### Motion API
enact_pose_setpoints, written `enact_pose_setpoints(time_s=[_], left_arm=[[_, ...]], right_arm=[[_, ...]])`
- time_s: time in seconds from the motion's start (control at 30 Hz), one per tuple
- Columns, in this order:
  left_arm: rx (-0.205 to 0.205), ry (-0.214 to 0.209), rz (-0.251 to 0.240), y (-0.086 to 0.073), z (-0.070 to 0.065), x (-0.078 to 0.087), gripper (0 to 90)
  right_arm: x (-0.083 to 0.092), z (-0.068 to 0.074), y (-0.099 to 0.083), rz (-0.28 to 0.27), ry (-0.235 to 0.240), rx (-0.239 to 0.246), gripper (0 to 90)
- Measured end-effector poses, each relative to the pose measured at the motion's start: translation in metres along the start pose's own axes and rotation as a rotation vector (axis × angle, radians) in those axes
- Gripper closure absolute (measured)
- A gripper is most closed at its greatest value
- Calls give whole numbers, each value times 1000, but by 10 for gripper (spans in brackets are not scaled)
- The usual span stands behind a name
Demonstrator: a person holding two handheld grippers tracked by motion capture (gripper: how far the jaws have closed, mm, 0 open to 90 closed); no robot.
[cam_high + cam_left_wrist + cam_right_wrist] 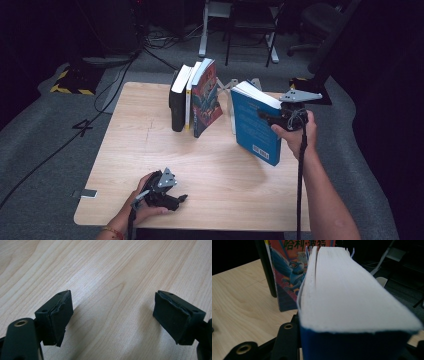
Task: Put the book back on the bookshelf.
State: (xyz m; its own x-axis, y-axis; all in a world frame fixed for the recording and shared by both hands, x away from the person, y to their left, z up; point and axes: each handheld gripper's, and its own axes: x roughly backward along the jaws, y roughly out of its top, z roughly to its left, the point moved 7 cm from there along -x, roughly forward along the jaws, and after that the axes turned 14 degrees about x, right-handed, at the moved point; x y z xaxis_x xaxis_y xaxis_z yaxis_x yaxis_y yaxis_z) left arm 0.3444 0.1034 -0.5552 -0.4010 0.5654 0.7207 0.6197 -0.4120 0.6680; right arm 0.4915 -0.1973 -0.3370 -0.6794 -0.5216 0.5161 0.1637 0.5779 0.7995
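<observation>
The right gripper (272,119) is clamped across the thick blue book (256,125), jaws pressing both covers, holding it upright and tilted off the wooden table (130,150), just right of the standing row. In the right gripper view the white page block (352,290) runs away from the jaws toward the red illustrated book (289,267). That book leans against a white one (190,95) and a black one (177,102). This looks like the shelving step: the carry needs to bring the blue book alongside the red cover, squared upright. The left gripper (179,200) rests near the front edge, jaws wide apart with nothing between them.
</observation>
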Motion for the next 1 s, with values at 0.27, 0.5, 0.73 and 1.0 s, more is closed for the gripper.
enact_pose_setpoints(time_s=[0.27, 0.5, 0.73, 1.0], left_arm=[[-2, -1, 1, 0, 0, 0, 164], [-4, -4, 1, 0, 0, 0, 163], [-4, -4, 1, 0, 0, 0, 164], [-8, -4, 1, 0, -1, 0, 167]], right_arm=[[-16, -19, 4, -17, -36, -39, 614], [-31, -35, 1, -23, -70, -67, 614], [-46, -47, 2, -20, -90, -86, 614], [-62, -56, 9, -45, -119, -115, 614]])
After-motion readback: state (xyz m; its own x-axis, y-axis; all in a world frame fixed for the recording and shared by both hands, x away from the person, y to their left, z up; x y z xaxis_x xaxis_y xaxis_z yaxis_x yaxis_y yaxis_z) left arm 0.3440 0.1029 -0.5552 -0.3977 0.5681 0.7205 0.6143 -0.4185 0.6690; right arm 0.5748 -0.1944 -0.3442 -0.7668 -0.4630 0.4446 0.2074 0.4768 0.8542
